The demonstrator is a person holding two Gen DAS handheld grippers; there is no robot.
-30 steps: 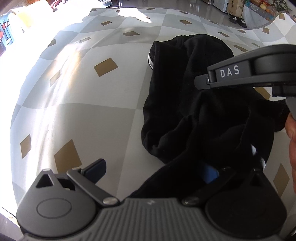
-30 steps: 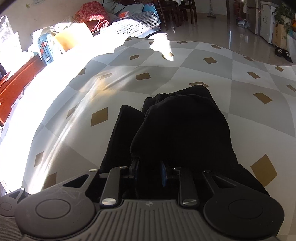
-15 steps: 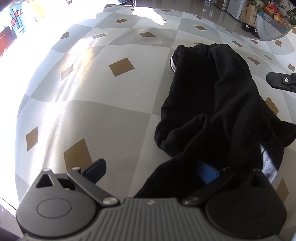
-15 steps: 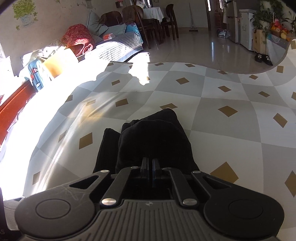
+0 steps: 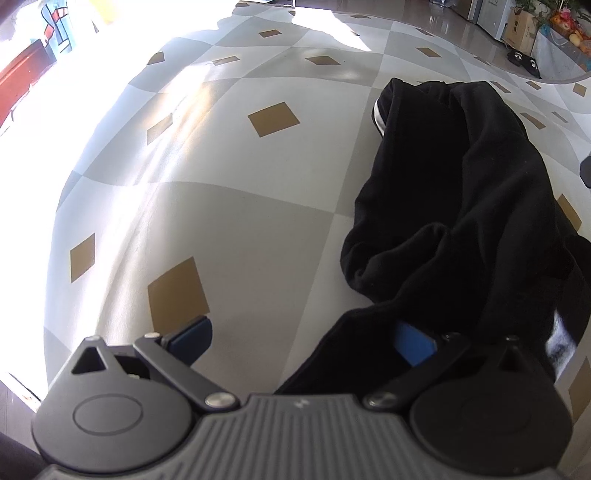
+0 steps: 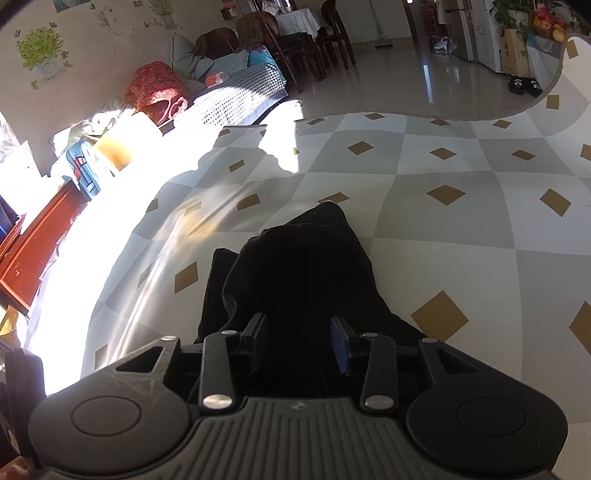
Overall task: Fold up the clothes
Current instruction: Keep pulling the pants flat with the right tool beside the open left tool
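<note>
Release is shown at the right gripper (image 6: 298, 341), its fingers now parted over the black garment (image 5: 461, 206) on the tabletop (image 5: 229, 221), while the left gripper's (image 5: 303, 338) fingers are kept wide, so a fold is judged laid.

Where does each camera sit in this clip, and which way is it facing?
Left wrist: on the left tongs, looking forward and down across the checkered table cover; its own open fingers show, the black garment draped over the right one.
Right wrist: on the right tongs, looking along the garment toward a sofa and dining chairs; its open fingers show.
Shared: the garment, the cover, black slippers on the floor.
</note>
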